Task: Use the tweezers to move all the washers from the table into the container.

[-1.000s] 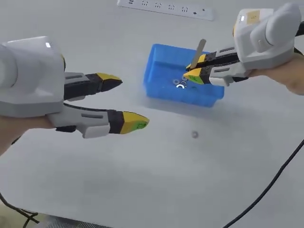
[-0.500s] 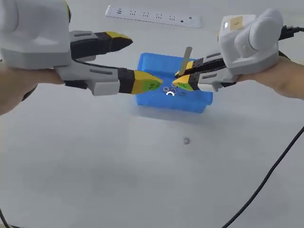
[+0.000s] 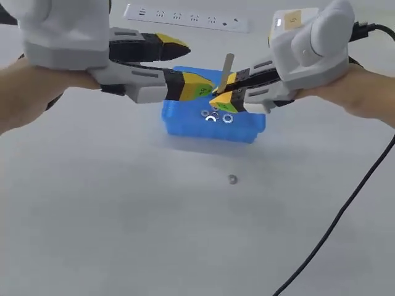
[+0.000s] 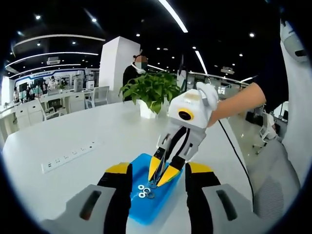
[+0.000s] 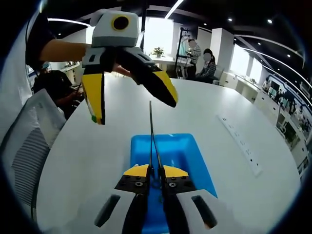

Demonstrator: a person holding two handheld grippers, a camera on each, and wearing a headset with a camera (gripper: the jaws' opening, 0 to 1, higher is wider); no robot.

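The blue container [image 3: 247, 128] sits on the white table with several washers [image 3: 213, 116] inside. One loose washer [image 3: 232, 179] lies on the table in front of it. My right gripper [image 3: 223, 100] hovers over the container, shut on the metal tweezers [image 3: 228, 65], whose upper end sticks up. My left gripper [image 3: 186, 65] reaches in from the left, open and holding nothing, its lower fingertip close to the right gripper's tips. In the left gripper view, the left gripper [image 4: 159, 169] faces the right gripper [image 4: 163, 173] above the container [image 4: 151, 207] and washers [image 4: 145, 191]. In the right gripper view, the tweezers [image 5: 150, 131] point over the container [image 5: 178, 153].
A white power strip [image 3: 185, 18] lies behind the container. A black cable [image 3: 336, 222] runs across the table at the right. In the left gripper view, a potted plant [image 4: 151, 92] stands at the table's far end, with a person behind it.
My left gripper has moved right and toward the container until its tips are near the right gripper. The right gripper stays over the container with the tweezers.
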